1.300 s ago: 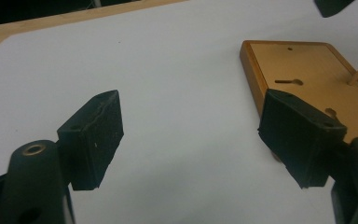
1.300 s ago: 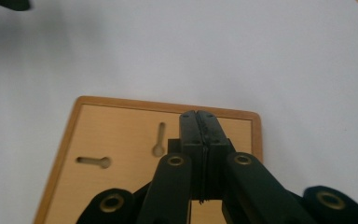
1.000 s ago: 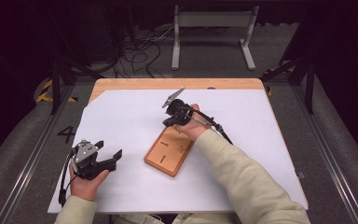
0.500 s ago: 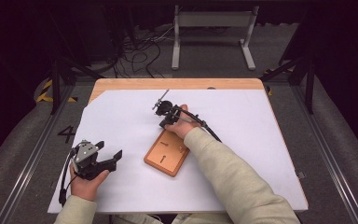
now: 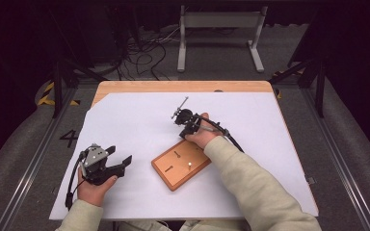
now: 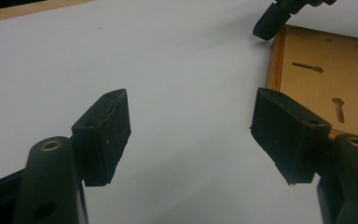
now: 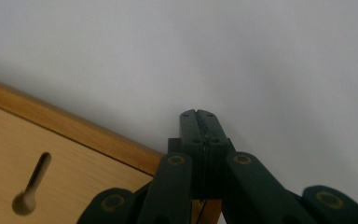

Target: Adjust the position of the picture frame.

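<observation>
The wooden board point(image 5: 180, 164) lies tilted near the middle of the white sheet point(image 5: 139, 120) that covers the table point(image 5: 173, 86); the right gripper point(image 5: 187, 129) sits at the board's far corner, its tips just past the far edge, and the left gripper point(image 5: 125, 161) rests on the sheet well to the left of the board, apart from it. In the right gripper view the right gripper point(image 7: 199, 116) has its jaws pressed flat together with nothing visible between them, the board point(image 7: 51, 172) just beside and below the tips; this view shows a keyhole slot point(image 7: 32, 184) cut in the wood. In the left gripper view the left gripper point(image 6: 191, 126) stands wide apart, grasping nothing; the board point(image 6: 326, 79) lies at the right beyond one jaw, with two slots point(image 6: 307, 67) showing. The high view alone shows both hands and a small pale peg point(image 5: 189, 164) on the board.
</observation>
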The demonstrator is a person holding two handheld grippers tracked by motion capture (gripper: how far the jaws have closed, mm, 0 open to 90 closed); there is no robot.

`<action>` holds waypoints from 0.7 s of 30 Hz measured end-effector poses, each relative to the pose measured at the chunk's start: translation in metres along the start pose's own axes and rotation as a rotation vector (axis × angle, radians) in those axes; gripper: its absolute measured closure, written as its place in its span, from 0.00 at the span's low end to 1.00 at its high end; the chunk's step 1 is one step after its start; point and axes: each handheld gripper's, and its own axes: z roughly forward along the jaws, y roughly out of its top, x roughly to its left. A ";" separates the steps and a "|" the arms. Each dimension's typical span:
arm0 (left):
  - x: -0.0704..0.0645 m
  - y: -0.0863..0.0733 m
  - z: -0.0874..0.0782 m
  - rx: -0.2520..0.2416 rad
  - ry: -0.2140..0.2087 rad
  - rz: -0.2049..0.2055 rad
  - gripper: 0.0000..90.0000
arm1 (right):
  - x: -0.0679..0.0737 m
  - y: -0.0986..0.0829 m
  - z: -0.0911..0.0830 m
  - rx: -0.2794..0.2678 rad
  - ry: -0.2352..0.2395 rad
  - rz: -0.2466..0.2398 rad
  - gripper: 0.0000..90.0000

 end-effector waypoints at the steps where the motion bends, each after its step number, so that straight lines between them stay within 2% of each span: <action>1: 0.000 0.000 0.000 0.000 0.000 0.000 0.35 | 0.000 0.000 0.000 0.000 0.000 0.000 1.00; 4: -0.002 0.001 0.002 0.007 -0.027 0.007 0.39 | 0.004 -0.015 -0.006 0.004 -0.001 0.004 1.00; 5: -0.001 0.002 0.002 0.023 -0.056 0.005 0.45 | 0.008 -0.022 -0.009 0.010 -0.004 0.005 1.00; 6: -0.001 0.002 0.002 0.023 -0.056 0.005 0.47 | 0.008 -0.022 -0.009 0.010 -0.004 0.005 1.00; 9: 0.000 0.003 0.005 0.048 -0.101 -0.001 0.52 | 0.014 -0.031 -0.013 0.013 -0.019 -0.008 1.00; 14: -0.001 0.005 0.006 0.064 -0.129 0.007 0.61 | 0.021 -0.045 -0.019 0.017 -0.001 -0.001 1.00; 16: -0.003 0.006 0.005 0.062 -0.148 0.013 0.71 | 0.022 -0.050 -0.022 -0.018 -0.017 0.007 1.00; 18: -0.006 0.008 0.004 0.062 -0.178 0.042 0.88 | 0.023 -0.056 -0.029 -0.079 -0.059 0.013 1.00; 19: -0.008 0.008 0.005 0.061 -0.192 0.048 0.95 | 0.024 -0.060 -0.034 -0.115 -0.053 0.020 1.00; 20: -0.008 0.008 0.005 0.061 -0.192 0.048 1.00 | 0.024 -0.060 -0.034 -0.115 -0.053 0.020 1.00; 21: -0.010 0.009 0.005 0.072 -0.218 0.042 1.00 | 0.025 -0.064 -0.038 -0.140 -0.052 0.020 1.00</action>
